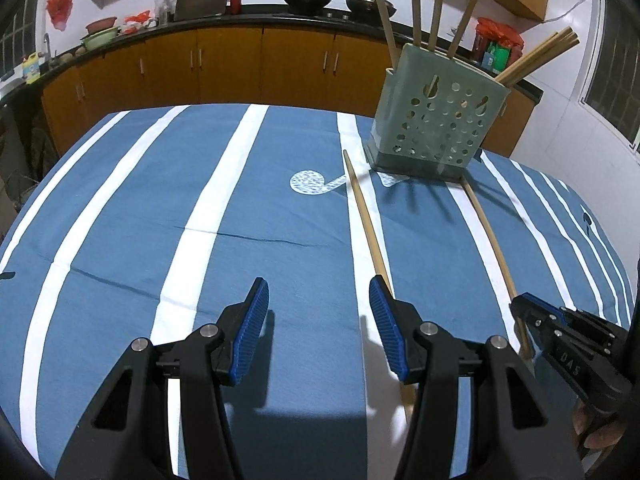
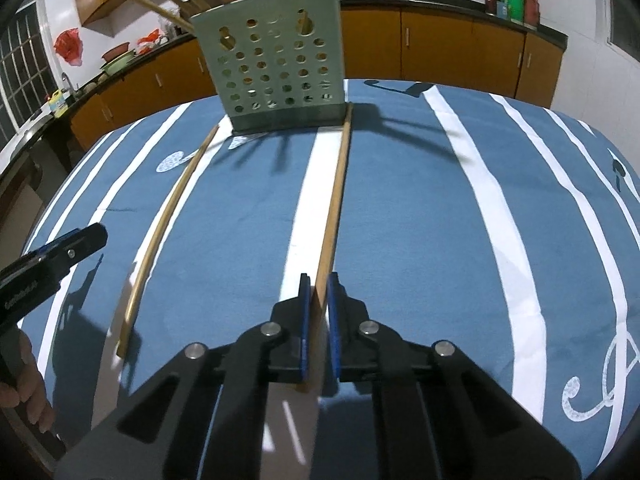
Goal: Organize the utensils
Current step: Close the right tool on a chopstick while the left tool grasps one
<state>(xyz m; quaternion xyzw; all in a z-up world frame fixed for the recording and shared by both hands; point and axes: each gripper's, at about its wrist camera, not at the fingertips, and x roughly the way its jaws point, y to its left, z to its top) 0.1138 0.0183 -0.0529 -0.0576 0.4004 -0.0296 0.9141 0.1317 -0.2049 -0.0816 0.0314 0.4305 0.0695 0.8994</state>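
Right tool [image 2: 317, 280] clamped on the near end of one chopstick [image 2: 335, 200], which runs across the bench [image 2: 400, 220] w/ its far tip at the holder [image 2: 276, 60] base. Left tool [image 1: 318, 300] gapes empty, 2nd chopstick [image 1: 366, 216] just outside its right finger, towards the holder. Risk: an end-grip lets the stick pivot or slip on lifting, and its tip may nudge the holder.

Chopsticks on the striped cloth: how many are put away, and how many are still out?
Done: several chopsticks already stand in the perforated holder. In hand: the right gripper has clamped onto one chopstick lying on the tablecloth. Left: a second chopstick lies beside the open left gripper, untouched.
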